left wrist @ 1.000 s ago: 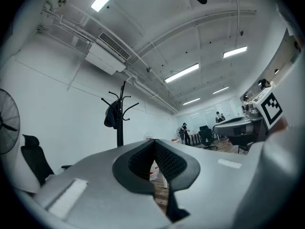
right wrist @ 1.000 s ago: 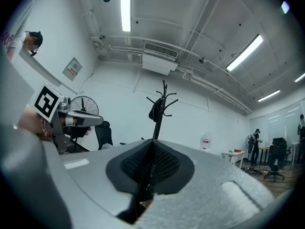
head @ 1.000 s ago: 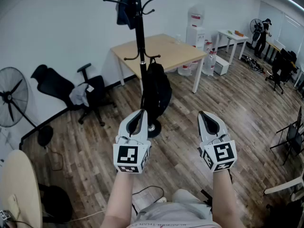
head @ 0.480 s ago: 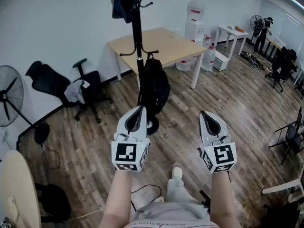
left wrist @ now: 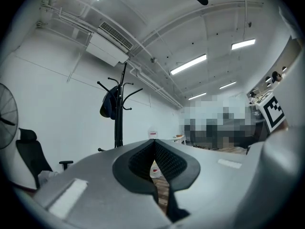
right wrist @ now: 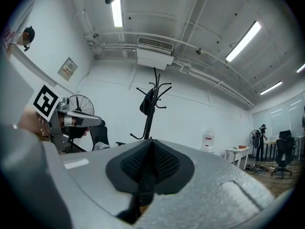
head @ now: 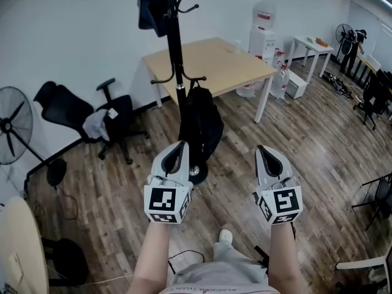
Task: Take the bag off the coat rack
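Observation:
A black coat rack (head: 174,54) stands on the wood floor ahead of me. A black backpack (head: 199,127) hangs from one of its low hooks, and a dark garment (head: 150,5) hangs at the top. My left gripper (head: 179,147) is shut and empty, held just in front of the rack's base. My right gripper (head: 267,150) is also shut and empty, to the right of the backpack. In the left gripper view the coat rack (left wrist: 117,113) rises beyond the closed left gripper (left wrist: 154,143). In the right gripper view the coat rack (right wrist: 151,106) stands behind the closed right gripper (right wrist: 150,144).
A light wooden table (head: 211,63) stands behind the rack. A black office chair (head: 79,115) and a floor fan (head: 13,124) are at the left. A water dispenser (head: 262,38) and bottles are at the back right. A person (head: 352,41) stands far off.
I have stepped nearer: the rack and backpack have come closer to the grippers and shifted slightly. Both grippers stay shut in the same pose.

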Demonstrator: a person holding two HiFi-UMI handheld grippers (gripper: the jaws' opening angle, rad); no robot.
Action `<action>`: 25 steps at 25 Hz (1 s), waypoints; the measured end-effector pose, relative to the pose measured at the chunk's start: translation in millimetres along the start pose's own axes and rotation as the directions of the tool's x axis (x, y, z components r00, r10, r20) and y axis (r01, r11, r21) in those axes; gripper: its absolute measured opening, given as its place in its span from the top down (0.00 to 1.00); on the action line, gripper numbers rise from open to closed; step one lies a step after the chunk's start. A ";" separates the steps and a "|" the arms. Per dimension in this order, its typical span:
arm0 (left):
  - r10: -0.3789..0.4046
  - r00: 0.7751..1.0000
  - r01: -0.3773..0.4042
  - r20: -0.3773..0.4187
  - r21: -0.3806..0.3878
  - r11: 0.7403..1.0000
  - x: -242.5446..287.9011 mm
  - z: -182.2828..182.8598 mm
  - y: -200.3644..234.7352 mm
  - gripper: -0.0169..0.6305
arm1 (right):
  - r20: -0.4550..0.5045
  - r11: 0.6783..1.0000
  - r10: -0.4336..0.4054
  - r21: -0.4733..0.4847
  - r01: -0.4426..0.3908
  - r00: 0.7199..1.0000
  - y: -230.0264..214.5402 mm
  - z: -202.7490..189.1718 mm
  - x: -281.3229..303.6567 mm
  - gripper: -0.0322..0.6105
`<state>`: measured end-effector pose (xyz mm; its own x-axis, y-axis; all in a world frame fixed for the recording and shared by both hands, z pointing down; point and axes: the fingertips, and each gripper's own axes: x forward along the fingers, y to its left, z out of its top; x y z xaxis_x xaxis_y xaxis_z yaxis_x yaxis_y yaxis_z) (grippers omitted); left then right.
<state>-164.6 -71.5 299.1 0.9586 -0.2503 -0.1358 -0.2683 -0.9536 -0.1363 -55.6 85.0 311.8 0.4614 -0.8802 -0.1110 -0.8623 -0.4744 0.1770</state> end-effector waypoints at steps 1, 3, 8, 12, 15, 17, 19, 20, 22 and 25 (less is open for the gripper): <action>0.005 1.000 -0.005 -0.002 -0.002 1.000 10.3 -0.8 0.4 0.95 | -0.002 1.000 0.009 -0.006 -0.009 1.000 -5.9 -1.6 8.1 0.95; 0.014 1.000 -0.014 -0.007 -0.002 1.000 30.6 -3.5 -0.3 0.95 | -0.008 1.000 0.027 -0.015 -0.027 1.000 -19.1 -7.2 22.8 0.95; 0.041 0.999 -0.041 -0.035 0.000 0.999 75.0 -14.1 -1.5 0.95 | -0.025 0.999 0.048 0.019 -0.047 0.999 -58.5 -27.1 54.8 0.95; 0.054 0.998 -0.054 -0.044 0.011 0.998 103.4 -18.3 -2.2 0.95 | -0.008 0.997 0.064 0.050 -0.064 0.998 -82.3 -32.3 81.3 0.95; 0.065 0.996 -0.065 -0.054 0.003 0.998 119.5 -25.5 -0.2 0.95 | -0.005 0.995 0.087 0.047 -0.086 0.996 -90.5 -37.0 99.8 0.95; 0.072 0.995 -0.072 -0.062 0.004 0.997 126.5 -30.0 2.2 0.95 | -0.005 0.994 0.102 0.046 -0.101 0.995 -92.6 -40.6 110.2 0.95; 0.082 0.994 -0.082 -0.066 0.004 0.997 131.3 -33.1 4.7 0.95 | -0.006 0.993 0.114 0.046 -0.113 0.994 -94.3 -44.0 118.7 0.95; 0.087 0.994 -0.087 -0.068 0.004 0.996 133.1 -34.2 5.9 0.95 | -0.007 0.992 0.119 0.047 -0.119 0.993 -94.8 -45.4 122.4 0.95; 0.096 0.993 -0.095 -0.073 0.005 0.995 135.8 -36.4 8.7 0.95 | -0.009 0.990 0.130 0.052 -0.129 0.991 -94.3 -48.1 129.2 0.95; 0.109 0.991 -0.109 -0.084 0.003 0.994 138.9 -42.1 14.9 0.95 | -0.016 0.988 0.147 0.051 -0.146 0.989 -89.8 -52.5 138.6 0.95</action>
<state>-31.5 -127.5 319.4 0.9284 -0.3655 -0.0672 -0.3713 -0.9203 -0.1233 96.8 4.9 331.9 0.3334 -0.9404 -0.0678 -0.9298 -0.3398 0.1413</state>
